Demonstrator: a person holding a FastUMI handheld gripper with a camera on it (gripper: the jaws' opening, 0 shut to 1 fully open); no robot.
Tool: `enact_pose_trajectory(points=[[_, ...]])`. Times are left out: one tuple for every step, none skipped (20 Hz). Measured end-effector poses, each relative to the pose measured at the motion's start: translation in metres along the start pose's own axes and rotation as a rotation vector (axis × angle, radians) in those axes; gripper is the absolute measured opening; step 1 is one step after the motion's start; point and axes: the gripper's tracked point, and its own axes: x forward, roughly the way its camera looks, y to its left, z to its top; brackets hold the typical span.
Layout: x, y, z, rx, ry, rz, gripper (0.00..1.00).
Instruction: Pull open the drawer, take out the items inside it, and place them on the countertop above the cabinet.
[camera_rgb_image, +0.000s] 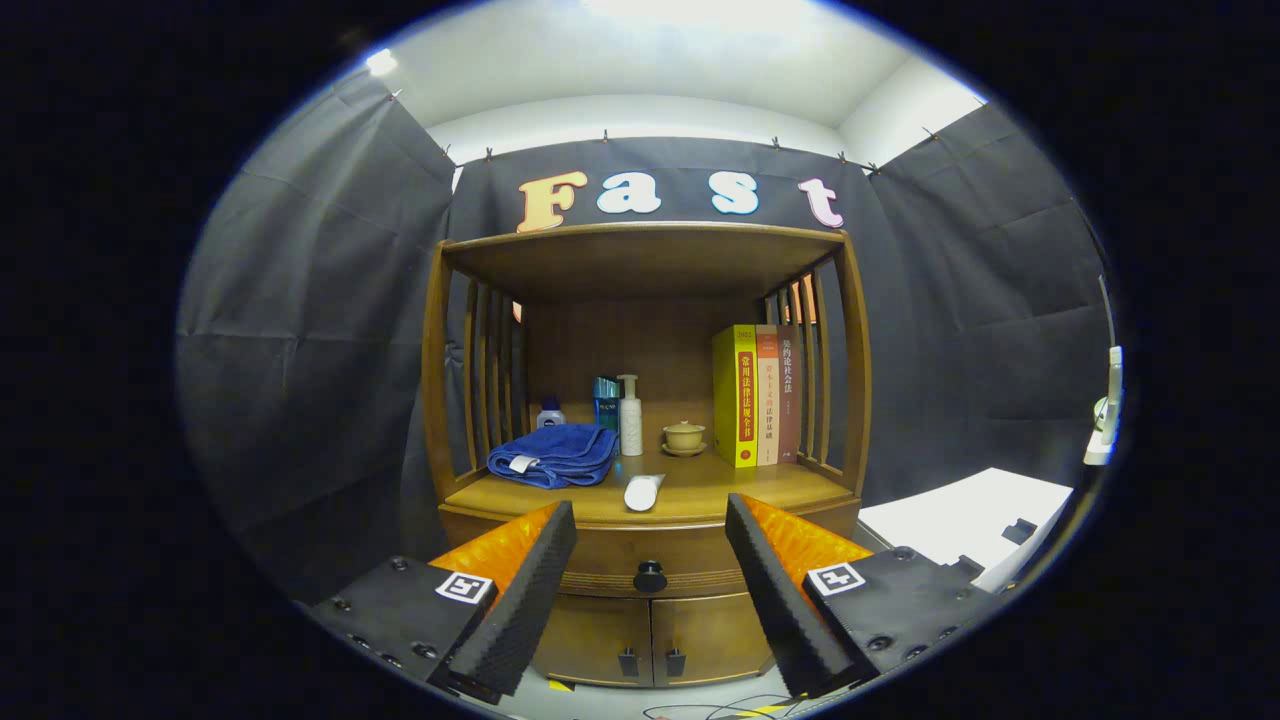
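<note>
Drawer (650, 568) shown closed, white tube (643, 492) lying on countertop (700, 490); gripper (650, 570) held released, grasping nothing; stage undeterminable.

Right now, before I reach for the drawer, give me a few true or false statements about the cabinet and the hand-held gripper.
1. The drawer is shut. True.
2. The hand-held gripper grips the knob. False: its fingers stand open, with the knob in the gap between them, untouched.
3. A blue towel lies folded on the countertop. True.
4. The books lie flat in a stack. False: they stand upright at the right of the shelf.
5. The cup sits on the towel. False: it sits on the countertop, between the white bottle and the books.
</note>
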Motion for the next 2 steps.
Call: enact_pose_trajectory(points=[[-0.0052,0.0012,0.0020,0.001,-0.006,0.001,0.99],[-0.0064,0.0010,0.0038,0.000,-0.010,0.001,0.99]])
